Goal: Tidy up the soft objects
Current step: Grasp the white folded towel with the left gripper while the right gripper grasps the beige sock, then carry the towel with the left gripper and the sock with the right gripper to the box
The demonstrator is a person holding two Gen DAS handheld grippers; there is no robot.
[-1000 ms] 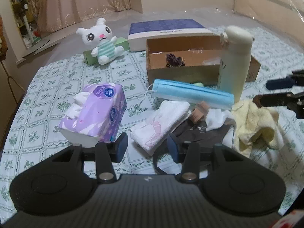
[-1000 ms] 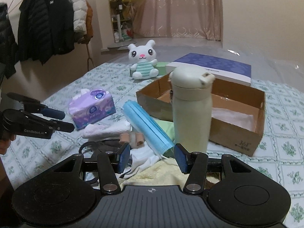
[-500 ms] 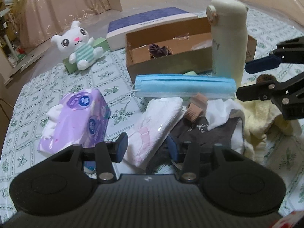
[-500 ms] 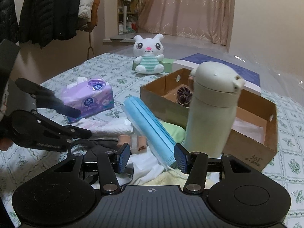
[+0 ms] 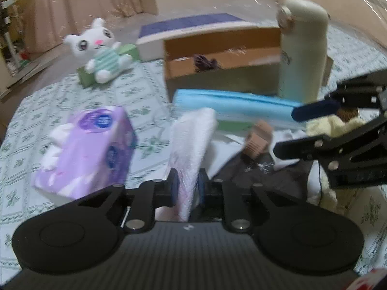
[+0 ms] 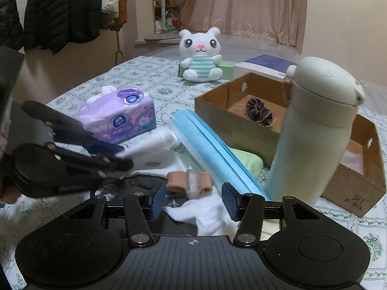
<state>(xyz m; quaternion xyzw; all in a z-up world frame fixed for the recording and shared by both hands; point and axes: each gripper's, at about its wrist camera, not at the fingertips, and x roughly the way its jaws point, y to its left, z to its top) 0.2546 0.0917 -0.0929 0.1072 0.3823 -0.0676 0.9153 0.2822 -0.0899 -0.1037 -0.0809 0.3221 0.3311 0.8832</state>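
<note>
My left gripper [image 5: 186,186] is shut on a folded white cloth [image 5: 191,142] and holds its near end; it also shows in the right wrist view [image 6: 121,157], where the cloth [image 6: 154,142] is blurred. My right gripper [image 6: 192,199] is open over a pile of soft things: a dark garment [image 5: 273,181], a white cloth [image 6: 205,213], a yellow towel [image 5: 338,125] and a beige roll [image 6: 191,180]. It shows at the right of the left wrist view [image 5: 302,128]. A blue mask pack [image 6: 212,152] leans beside the pile.
A cardboard box [image 6: 358,181] with a dark item [image 6: 258,111] stands behind a cream flask [image 6: 314,133]. A purple tissue pack [image 6: 121,116], a white plush bunny [image 6: 200,55], a green box [image 5: 87,77] and a purple-topped box [image 5: 188,24] lie on the patterned tablecloth [image 5: 24,120].
My left gripper has moved forward and closed on the folded white cloth. My right gripper has moved closer over the pile and stays open.
</note>
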